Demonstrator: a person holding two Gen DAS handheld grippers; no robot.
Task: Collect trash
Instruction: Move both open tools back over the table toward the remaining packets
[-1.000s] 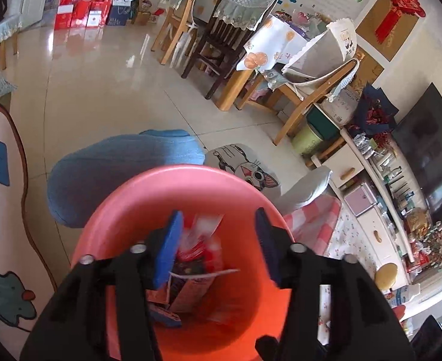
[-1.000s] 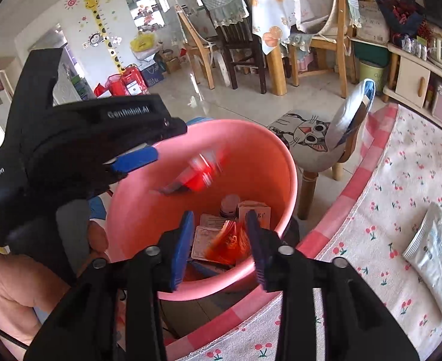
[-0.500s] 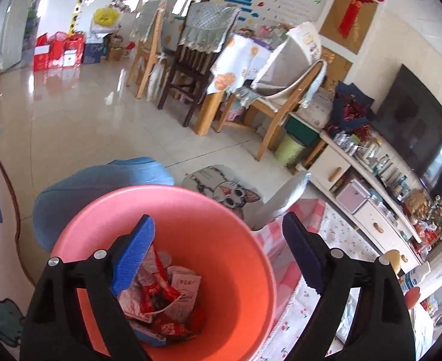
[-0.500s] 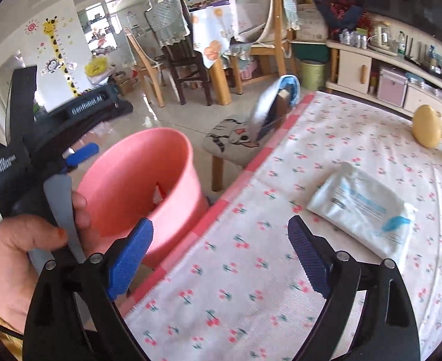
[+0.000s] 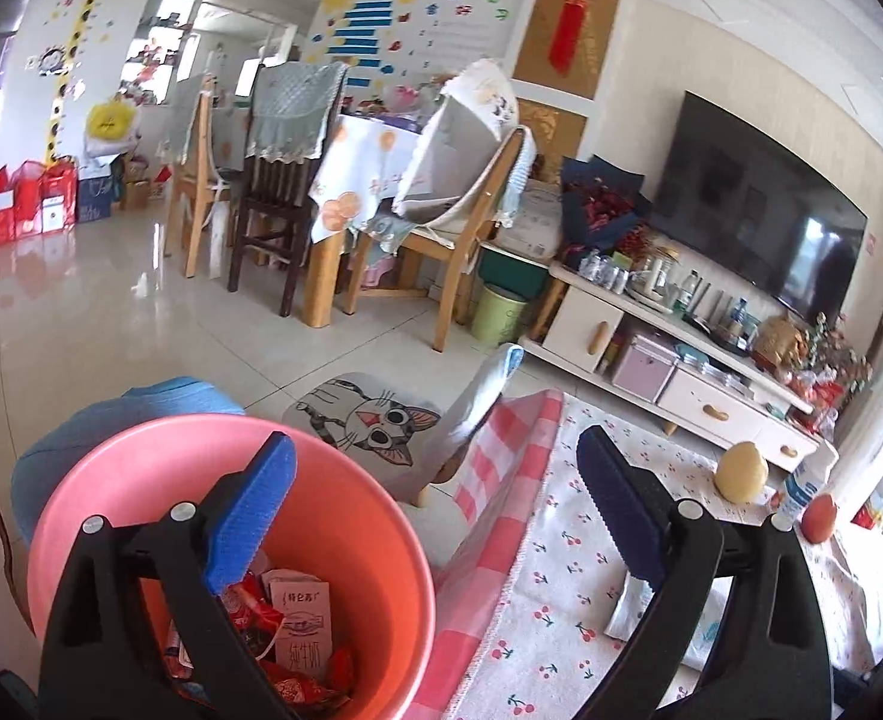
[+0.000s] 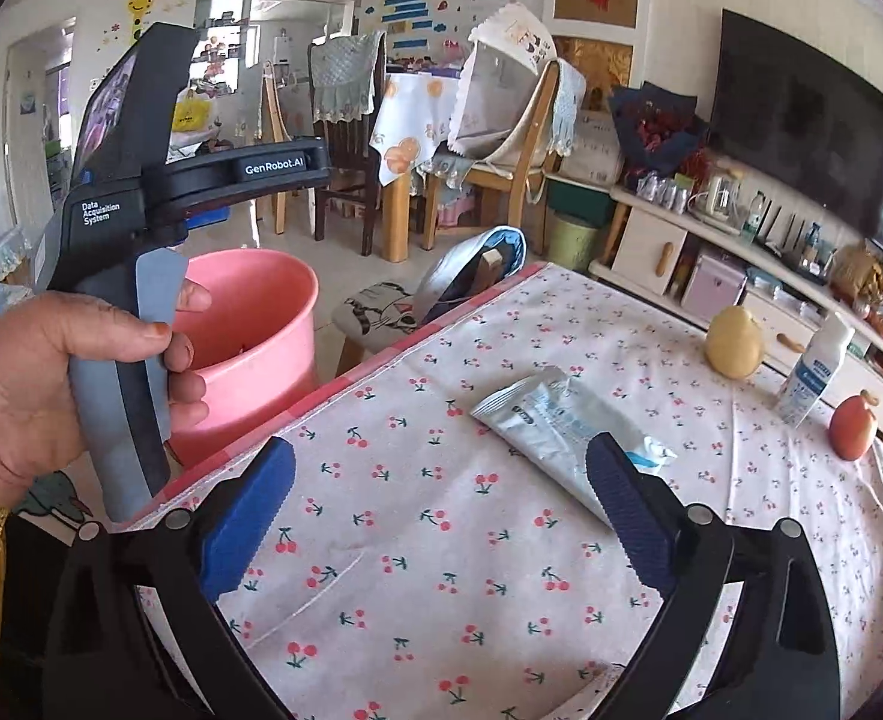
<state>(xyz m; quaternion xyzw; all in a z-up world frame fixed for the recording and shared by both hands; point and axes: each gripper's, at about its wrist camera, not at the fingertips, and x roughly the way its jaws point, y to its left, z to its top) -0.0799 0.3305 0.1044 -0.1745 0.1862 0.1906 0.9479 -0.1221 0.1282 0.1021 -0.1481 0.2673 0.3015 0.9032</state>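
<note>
**Operator:** Beside the table's pink-checked edge stood the pink bin [image 5: 375, 516], and my left gripper [image 5: 435, 516] hung just over its near rim. Its jaws were opening, well spread, with nothing between them. Down in the bin I could see red wrappers [image 5: 261, 612] and a small milk carton [image 5: 303, 624] lying on the bottom.

**Observer:** And the other side?

**Operator:** My right gripper [image 6: 441, 510] was out over the cherry-print tablecloth [image 6: 441, 600], pointing down at it. Its jaws were opening too, released, gripping nothing. A crumpled white and blue packet [image 6: 555, 414] lay flat on the cloth just ahead, with the right-hand finger overlapping its near end in that view. I could not tell whether the finger touched it.

**Observer:** Anything else on the table?

**Operator:** Farther back, well apart from the packet, sat a pale yellow fruit [image 6: 734, 341], a white bottle with a blue label [image 6: 813, 369] and an orange-red fruit [image 6: 852, 426] near the far edge. In the right camera I also saw a hand [image 6: 51, 384] wrapped around the left gripper's grey handle, in front of the bin. A cat-print chair cushion [image 5: 369, 420] sat just beyond the bin.
</note>
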